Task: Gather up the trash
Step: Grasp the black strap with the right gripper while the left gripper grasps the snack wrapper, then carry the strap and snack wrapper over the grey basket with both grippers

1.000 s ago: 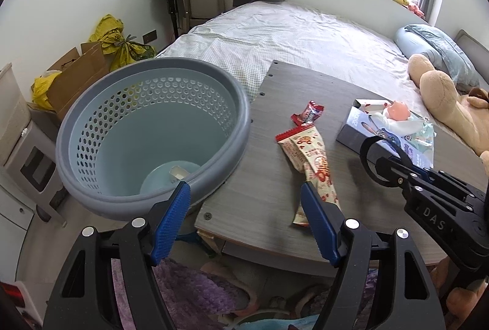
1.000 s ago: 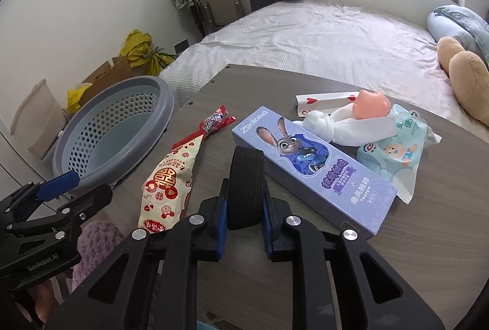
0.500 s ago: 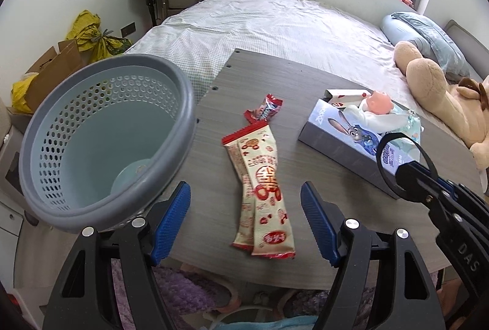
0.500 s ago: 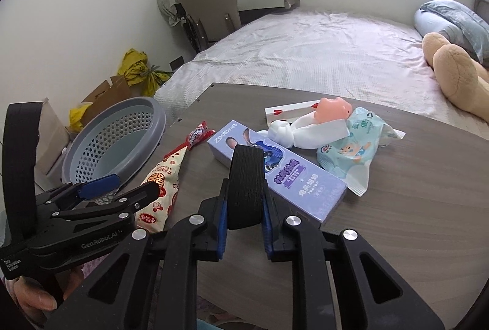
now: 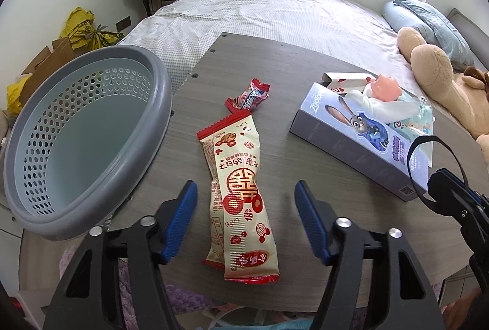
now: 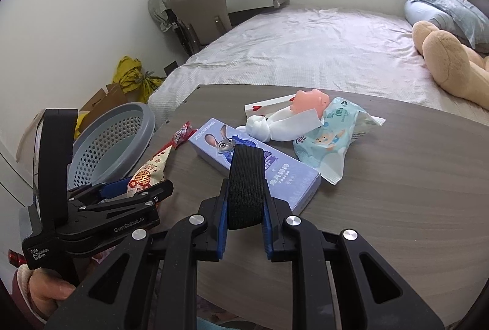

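A cream and red snack wrapper (image 5: 241,192) lies lengthwise on the grey table, its near half between the fingers of my open left gripper (image 5: 246,212). A small red candy wrapper (image 5: 249,97) lies beyond it. The grey perforated basket (image 5: 134,146) stands at the table's left edge. My right gripper (image 6: 245,209) is shut on a black elastic band (image 6: 246,186) and hovers over the table near the blue box (image 6: 253,165). The left gripper also shows in the right wrist view (image 6: 122,192), over the snack wrapper (image 6: 149,174).
A blue Zootopia box (image 5: 360,140) lies to the right, with a white cloth and pink toy (image 5: 385,88) and a pale wipes pack (image 6: 330,137) on it. A bed (image 5: 275,12) and plush bear (image 5: 437,70) lie behind. Cardboard boxes (image 5: 45,64) stand left.
My left gripper has swung right from the basket and come over the snack wrapper, which now sits between its fingers. My right gripper has pulled back a little, still holding the band.
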Motion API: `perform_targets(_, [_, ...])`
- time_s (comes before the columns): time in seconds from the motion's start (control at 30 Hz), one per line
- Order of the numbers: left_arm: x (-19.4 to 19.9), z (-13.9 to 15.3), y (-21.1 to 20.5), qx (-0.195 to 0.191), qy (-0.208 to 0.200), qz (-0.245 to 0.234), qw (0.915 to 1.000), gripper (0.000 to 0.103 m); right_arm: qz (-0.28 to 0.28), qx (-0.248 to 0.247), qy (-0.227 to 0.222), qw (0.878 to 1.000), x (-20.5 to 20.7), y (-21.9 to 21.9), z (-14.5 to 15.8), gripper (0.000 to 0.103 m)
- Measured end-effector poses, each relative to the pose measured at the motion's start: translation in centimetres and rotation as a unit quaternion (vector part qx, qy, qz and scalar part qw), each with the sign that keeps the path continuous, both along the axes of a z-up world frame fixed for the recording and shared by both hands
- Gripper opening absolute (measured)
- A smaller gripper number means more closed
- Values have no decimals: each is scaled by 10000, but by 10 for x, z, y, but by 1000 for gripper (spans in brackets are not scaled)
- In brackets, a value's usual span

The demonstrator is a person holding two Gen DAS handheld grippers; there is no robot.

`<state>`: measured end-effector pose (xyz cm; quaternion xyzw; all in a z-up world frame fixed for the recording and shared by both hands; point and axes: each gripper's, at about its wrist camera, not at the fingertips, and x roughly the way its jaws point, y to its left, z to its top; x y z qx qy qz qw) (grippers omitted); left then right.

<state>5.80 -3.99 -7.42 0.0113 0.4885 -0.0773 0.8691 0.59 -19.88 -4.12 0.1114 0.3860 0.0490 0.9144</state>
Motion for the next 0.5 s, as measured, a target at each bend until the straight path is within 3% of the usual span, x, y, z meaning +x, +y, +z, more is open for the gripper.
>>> perform_targets(0.2, [3, -5, 0, -5, 129, -17, 9999, 32, 17, 13, -23, 10000, -1, -1, 1, 19])
perform_targets(0.3, [2, -3, 2, -25, 94, -27, 9999, 27, 22, -2, -44, 10000, -3, 0, 2, 19])
perform_targets(0.5, [-6, 5, 6, -53, -56, -33, 10000, 27, 20, -26, -65, 10000, -4, 3, 4, 19])
